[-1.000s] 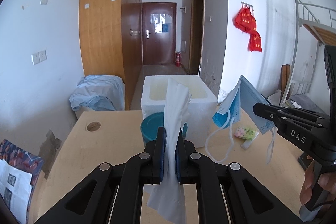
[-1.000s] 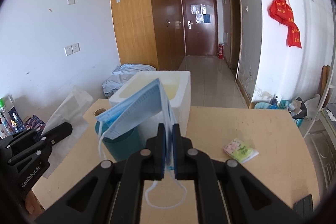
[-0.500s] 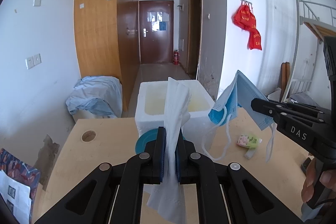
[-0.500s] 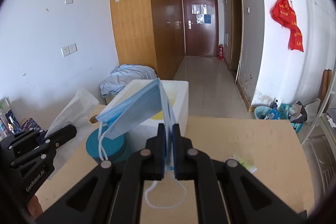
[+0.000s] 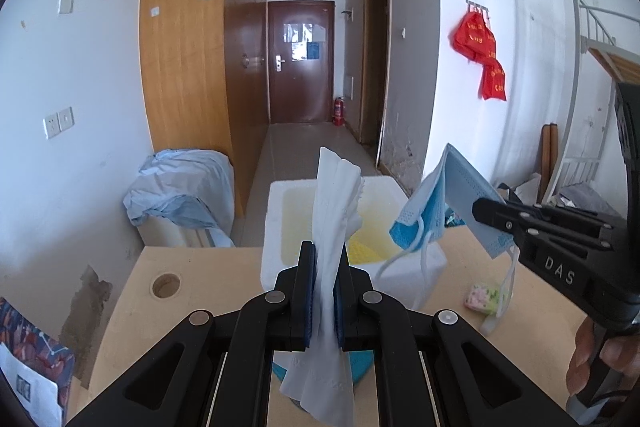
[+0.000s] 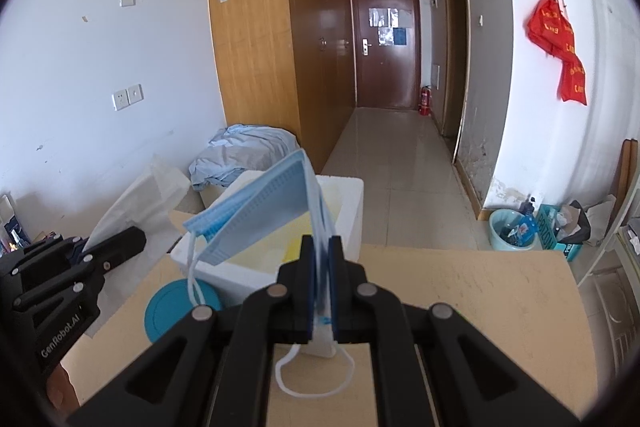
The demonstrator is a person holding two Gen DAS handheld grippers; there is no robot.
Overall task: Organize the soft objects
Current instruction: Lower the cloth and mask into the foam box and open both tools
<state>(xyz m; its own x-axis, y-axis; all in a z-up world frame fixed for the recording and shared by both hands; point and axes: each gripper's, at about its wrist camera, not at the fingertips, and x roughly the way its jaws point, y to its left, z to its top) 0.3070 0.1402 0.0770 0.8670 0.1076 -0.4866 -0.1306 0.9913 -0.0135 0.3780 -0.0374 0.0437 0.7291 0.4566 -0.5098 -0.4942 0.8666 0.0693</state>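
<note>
My left gripper is shut on a white tissue that stands up between its fingers and hangs below them. My right gripper is shut on a blue face mask, whose white ear loops dangle. Both are held above the near rim of an open white foam box on the wooden table. The mask and right gripper also show at the right of the left wrist view. The left gripper also shows at the left of the right wrist view. Something yellow lies inside the box.
A teal round lid sits on the table just in front of the box. A small green-pink packet lies on the table to the right. A cable hole is at the table's left. Beyond the table are a blue cloth-covered pile and a hallway.
Both grippers have risen and moved forward toward the foam box, so its inside now shows. The tissue and the mask stay clamped.
</note>
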